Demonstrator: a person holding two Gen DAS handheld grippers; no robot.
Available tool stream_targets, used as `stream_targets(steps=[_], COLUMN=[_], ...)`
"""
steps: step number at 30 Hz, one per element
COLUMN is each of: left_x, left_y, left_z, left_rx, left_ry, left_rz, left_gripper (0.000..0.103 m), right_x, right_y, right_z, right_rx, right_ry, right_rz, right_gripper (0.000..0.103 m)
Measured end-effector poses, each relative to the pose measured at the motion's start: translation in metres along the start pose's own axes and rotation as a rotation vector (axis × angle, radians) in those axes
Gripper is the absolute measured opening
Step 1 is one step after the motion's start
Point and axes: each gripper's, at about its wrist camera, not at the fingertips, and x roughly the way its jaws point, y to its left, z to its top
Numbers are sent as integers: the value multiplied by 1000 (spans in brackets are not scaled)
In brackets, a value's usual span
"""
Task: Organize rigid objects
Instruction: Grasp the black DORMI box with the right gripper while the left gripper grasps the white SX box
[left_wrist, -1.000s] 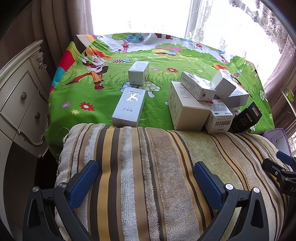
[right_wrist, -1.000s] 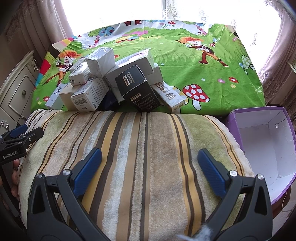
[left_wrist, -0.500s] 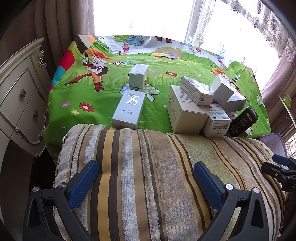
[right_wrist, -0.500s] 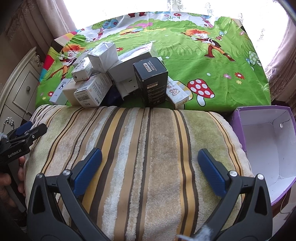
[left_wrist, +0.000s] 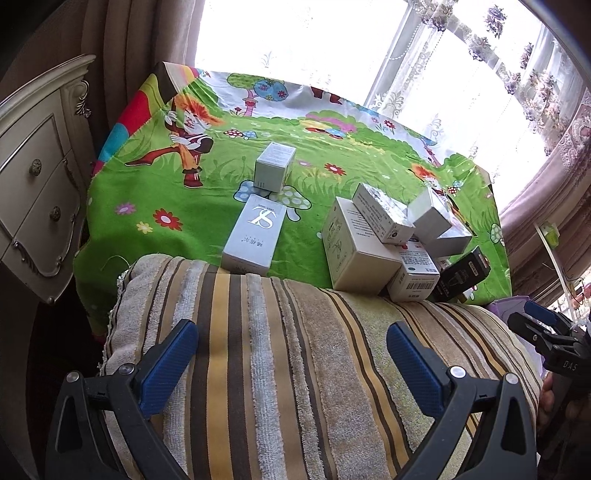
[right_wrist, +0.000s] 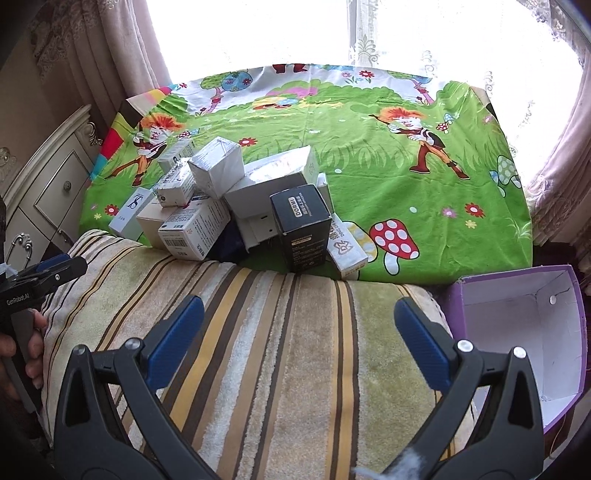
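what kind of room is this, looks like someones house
Most likely a bedroom in a home: a carved cream drawer chest stands beside heavy curtains at a bright window, and small cartons sit on a cartoon-print sheet behind a striped cushion.

You've got matt cardboard boxes (right_wrist: 236, 192), one glossy black box (right_wrist: 301, 229), a smooth printed cloth (right_wrist: 369, 155), a rough striped towel (left_wrist: 295, 362) and a purple paper-lined box (right_wrist: 524, 332).
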Motion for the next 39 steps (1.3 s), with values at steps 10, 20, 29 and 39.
stream_targets(steps=[10,20,29,39], left_x=[43,93,113,107], left_y=[7,8,9,12], left_z=[48,70,69,68], left_rx=[81,144,166,142], left_ry=[66,193,263,246], left_rz=[132,182,187,167], left_gripper=[103,98,59,43], right_x=[28,58,75,71], right_y=[5,-1,-2,-3], right_z=[24,44,48,42], right_rx=[-67,-103,-104,-105], right_ry=[26,76,133,156], right_rz=[1,-32,7,48], right_gripper=[103,101,66,44])
